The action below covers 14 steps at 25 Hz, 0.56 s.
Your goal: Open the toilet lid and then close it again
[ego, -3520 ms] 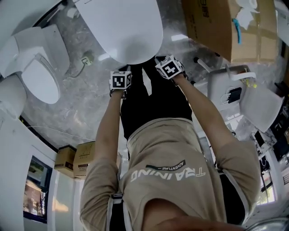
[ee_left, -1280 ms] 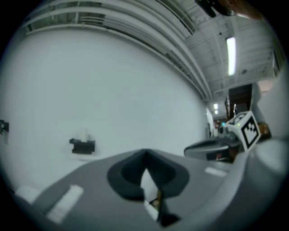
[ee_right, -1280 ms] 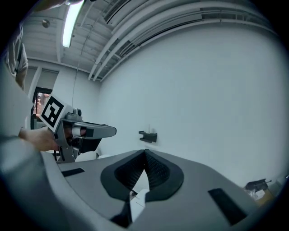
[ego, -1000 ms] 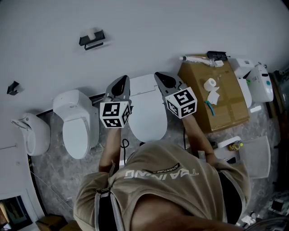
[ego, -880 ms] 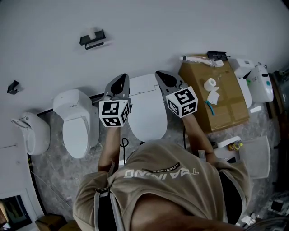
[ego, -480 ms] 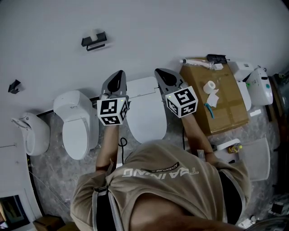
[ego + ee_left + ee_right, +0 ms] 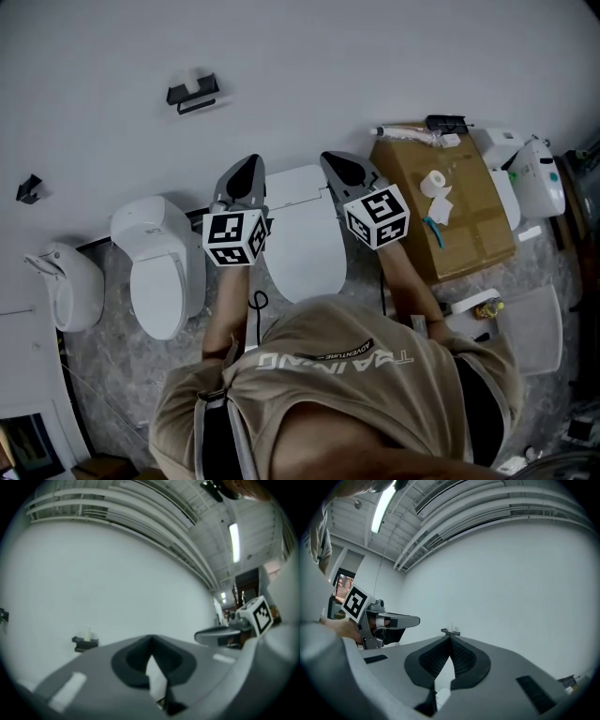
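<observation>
In the head view the white toilet (image 7: pixel 302 246) stands against the wall with its lid down, between my two raised grippers. My left gripper (image 7: pixel 247 169) is held up to the left of the lid, and my right gripper (image 7: pixel 337 166) to its right; neither touches the toilet. Both point at the white wall. In the left gripper view the left gripper (image 7: pixel 151 639) has its jaws closed tip to tip with nothing between them. In the right gripper view the right gripper (image 7: pixel 450 638) is the same. Each gripper view shows the other gripper alongside.
A second toilet (image 7: pixel 159 281) and another white fixture (image 7: pixel 67 286) stand to the left. A cardboard box (image 7: pixel 450 202) carrying a paper roll (image 7: pixel 434 183) sits to the right, with white parts (image 7: pixel 530 323) on the floor. A black holder (image 7: pixel 192 92) hangs on the wall.
3.5 s ago the grippers were low at the front edge of the toilet lid, seen close up. Now the view is from higher and both grippers are lifted off it. In the last second they barely moved.
</observation>
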### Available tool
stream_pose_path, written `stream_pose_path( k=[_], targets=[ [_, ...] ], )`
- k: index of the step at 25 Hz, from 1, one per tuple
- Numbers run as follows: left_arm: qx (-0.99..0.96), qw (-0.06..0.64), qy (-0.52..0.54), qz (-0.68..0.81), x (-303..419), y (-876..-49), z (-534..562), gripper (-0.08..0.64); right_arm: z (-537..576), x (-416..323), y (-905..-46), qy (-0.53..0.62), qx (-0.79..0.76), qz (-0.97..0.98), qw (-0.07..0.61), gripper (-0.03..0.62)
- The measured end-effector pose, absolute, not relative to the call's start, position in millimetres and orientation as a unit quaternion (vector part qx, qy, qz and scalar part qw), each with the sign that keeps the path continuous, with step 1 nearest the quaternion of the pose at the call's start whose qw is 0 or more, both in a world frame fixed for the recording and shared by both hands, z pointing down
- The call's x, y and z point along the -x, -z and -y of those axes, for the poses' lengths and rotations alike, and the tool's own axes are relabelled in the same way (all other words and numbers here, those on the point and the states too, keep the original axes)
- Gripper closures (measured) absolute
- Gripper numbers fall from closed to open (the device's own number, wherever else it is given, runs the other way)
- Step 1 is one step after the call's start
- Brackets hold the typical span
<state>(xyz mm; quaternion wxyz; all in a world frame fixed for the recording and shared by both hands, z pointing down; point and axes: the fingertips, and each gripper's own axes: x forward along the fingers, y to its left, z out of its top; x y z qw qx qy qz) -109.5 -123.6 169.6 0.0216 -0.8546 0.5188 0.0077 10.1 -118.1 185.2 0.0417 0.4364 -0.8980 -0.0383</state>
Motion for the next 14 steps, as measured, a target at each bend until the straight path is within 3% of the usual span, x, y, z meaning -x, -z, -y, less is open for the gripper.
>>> stream_pose_path(
  k=[14],
  targets=[
    [0.855,0.021,-0.009,-0.518,101,-175,148,0.555,138,-18,-189,0.042,-0.435,0.899,0.04,0.58]
  ],
)
